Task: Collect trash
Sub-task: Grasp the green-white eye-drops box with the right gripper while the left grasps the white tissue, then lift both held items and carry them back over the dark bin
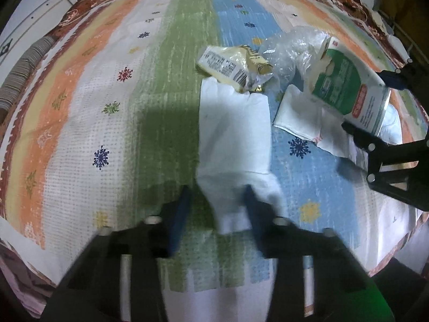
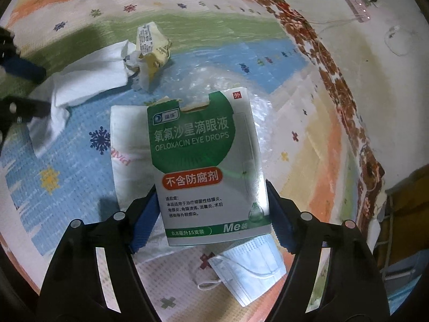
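Right tool (image 2: 213,214) was clamped on the green-and-white cardboard eye-drops box (image 2: 203,147), with a blue pad on each long side near its bottom end. The box was tipped up off the striped, snowflake-patterned cloth (image 1: 80,123); what lay under the cloth could not be told. The box should be light and stiff but likely hollow, so a hard squeeze would crush the walls. Gripping low across the narrow sides looked right. The printed card is smooth and may slip if tilted further. The top flap was torn open and the contents were not visible.

Left tool (image 1: 217,209) was pointing down over the crumpled white paper tissue (image 1: 233,134), with the near end of the tissue between its fingers. One pad touched the tissue and a strip of cloth showed at the other. The frame was blurred, so whether it was clenched could not be told. The tissue is soft, nearly weightless and will bunch or tear. It is best pinched at the gathered end, not the flat middle.

Still lying on the cloth:
- A crushed yellow foil wrapper (image 1: 230,64), touching the tissue's far end.
- A crinkled clear plastic bag (image 1: 292,51) behind the box, looking empty.
- A folded white napkin (image 1: 300,112) under the box.
- A pale blue face mask (image 2: 249,268) near the right tool.

No bin or trash bag was in view.
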A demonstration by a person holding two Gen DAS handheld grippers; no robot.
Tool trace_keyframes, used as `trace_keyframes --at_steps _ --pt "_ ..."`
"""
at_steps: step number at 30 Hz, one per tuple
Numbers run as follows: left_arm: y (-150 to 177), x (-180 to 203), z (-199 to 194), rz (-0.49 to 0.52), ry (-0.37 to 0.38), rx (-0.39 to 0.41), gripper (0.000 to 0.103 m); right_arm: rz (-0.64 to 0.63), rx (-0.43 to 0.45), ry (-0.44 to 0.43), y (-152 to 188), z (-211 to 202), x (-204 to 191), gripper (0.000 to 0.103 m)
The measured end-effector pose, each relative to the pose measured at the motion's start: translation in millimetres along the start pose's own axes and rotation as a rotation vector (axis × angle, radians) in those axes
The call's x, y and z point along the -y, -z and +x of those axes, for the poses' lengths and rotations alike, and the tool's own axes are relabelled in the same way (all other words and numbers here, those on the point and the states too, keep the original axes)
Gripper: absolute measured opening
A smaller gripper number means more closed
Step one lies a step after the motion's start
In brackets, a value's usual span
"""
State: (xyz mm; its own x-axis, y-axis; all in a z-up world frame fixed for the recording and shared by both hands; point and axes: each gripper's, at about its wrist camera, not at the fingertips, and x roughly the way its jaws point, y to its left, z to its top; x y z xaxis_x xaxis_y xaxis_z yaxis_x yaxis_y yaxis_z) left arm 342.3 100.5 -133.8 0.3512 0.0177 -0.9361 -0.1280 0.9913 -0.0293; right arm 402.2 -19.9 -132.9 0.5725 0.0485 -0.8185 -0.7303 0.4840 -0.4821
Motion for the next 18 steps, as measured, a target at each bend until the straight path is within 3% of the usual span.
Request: trace_keyframes --at_steps 2,6,18 --pt "0 -3 -2 -0.015 0.026 -0.012 0.012 0.016 -0.002 -0.005 2 -3 2 0.070" --pt "-1 -5 -8 -0.022 0.033 -0.016 0.005 0.029 -0.008 -0.007 7 -10 3 0.070" --pt "-10 -14 -52 -0.069 0.089 0.055 0.004 0.254 -0.001 -0.089 24 -44 34 0.069"
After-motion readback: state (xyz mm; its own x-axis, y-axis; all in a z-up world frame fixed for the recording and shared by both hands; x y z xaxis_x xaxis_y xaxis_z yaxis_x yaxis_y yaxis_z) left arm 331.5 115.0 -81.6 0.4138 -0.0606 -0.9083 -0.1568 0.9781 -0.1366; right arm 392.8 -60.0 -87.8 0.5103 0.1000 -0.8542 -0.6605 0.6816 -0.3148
